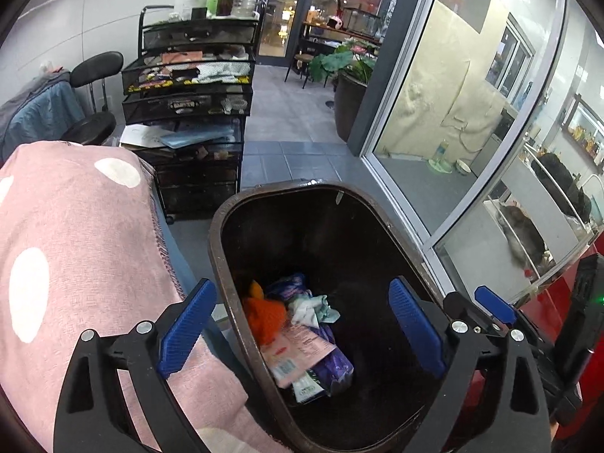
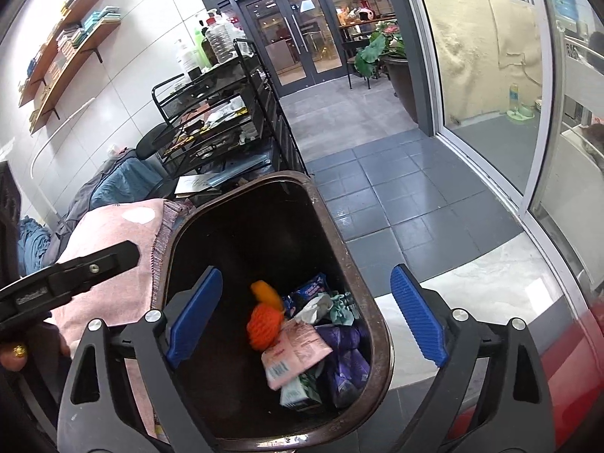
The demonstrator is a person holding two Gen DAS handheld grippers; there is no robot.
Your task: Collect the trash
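1. One dark bin [image 1: 222, 234] stands on the floor between a pink dotted blanket [image 1: 75, 226] and a glass partition [image 1: 453, 120]. Its long axis runs away from both cameras.
2. Both tools hang over its mouth, pointing down into it: left gripper [image 1: 302, 324] and right gripper [image 2: 307, 319], two in all. Neither is clearly nearer.
3. Both stand wide with nothing between the blue pads.
4. The trash lies in a single heap at the bottom, directly below the fingertips: one pink packet [image 2: 298, 351], one purple wrapper [image 2: 345, 362], one orange mesh piece [image 2: 262, 326] and crumpled tissue [image 1: 313, 307]. Smaller bits cannot be counted.
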